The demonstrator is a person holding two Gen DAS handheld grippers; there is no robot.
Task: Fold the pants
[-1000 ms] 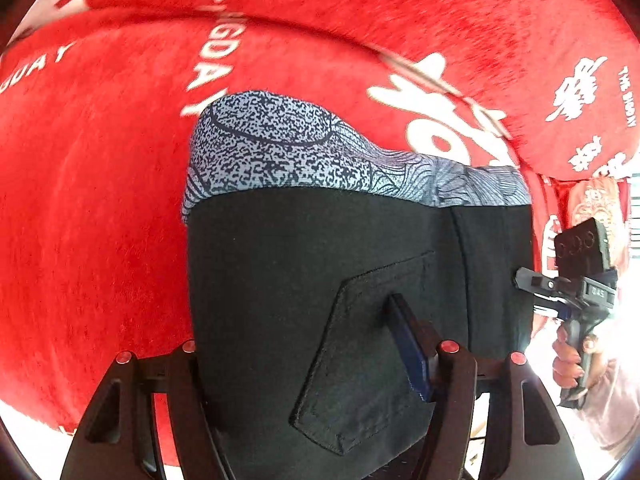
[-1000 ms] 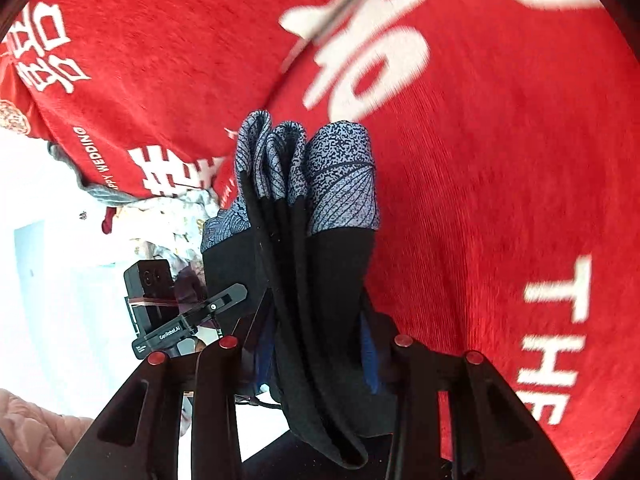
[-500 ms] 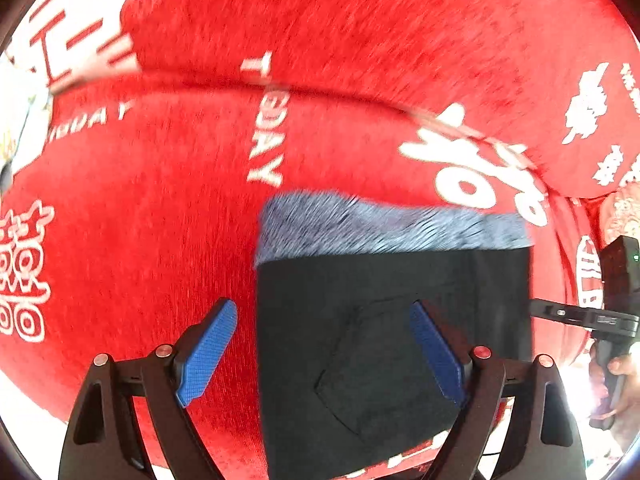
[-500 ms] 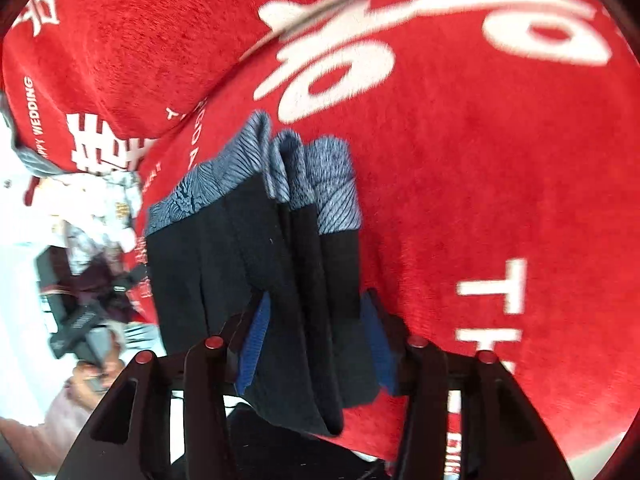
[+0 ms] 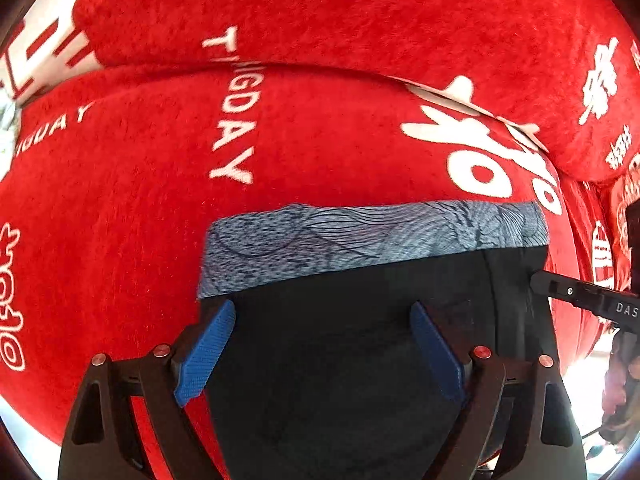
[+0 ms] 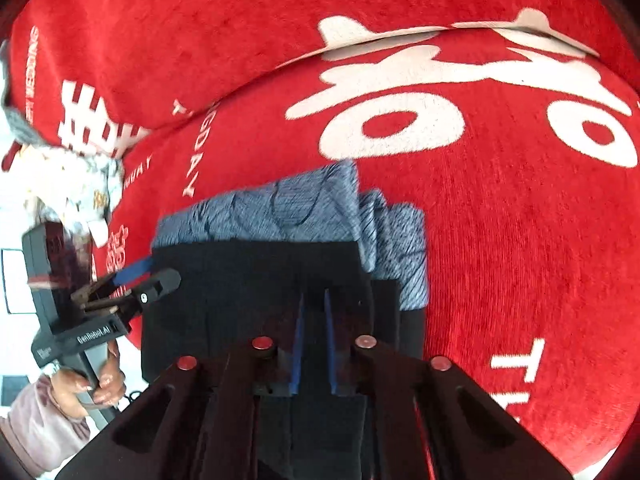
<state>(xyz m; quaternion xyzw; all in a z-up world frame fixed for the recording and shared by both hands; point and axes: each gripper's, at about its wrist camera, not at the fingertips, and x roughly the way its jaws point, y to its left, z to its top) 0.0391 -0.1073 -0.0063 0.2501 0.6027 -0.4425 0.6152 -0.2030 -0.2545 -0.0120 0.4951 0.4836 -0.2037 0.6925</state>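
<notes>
The black pants (image 5: 352, 344) with a blue-grey patterned waistband (image 5: 372, 236) lie folded on a red blanket (image 5: 304, 128). My left gripper (image 5: 320, 320) is open, its blue pads (image 5: 208, 352) spread over the fabric. In the right wrist view the pants (image 6: 240, 280) lie flat with the waistband (image 6: 288, 208) away from me. My right gripper (image 6: 312, 304) has its blue pads almost together over the dark cloth; I see no fabric between them. The left gripper (image 6: 136, 280) shows at the pants' left edge there.
The red blanket (image 6: 500, 220) with white lettering covers the surface, with a raised fold behind (image 5: 360, 12). The right gripper's tip (image 5: 576, 296) shows at the pants' right edge. A pale patterned cloth (image 6: 68, 184) lies far left.
The pants went from held up to lying flat on the blanket. My left gripper opened and let go. My right gripper released the bundle and its pads closed together.
</notes>
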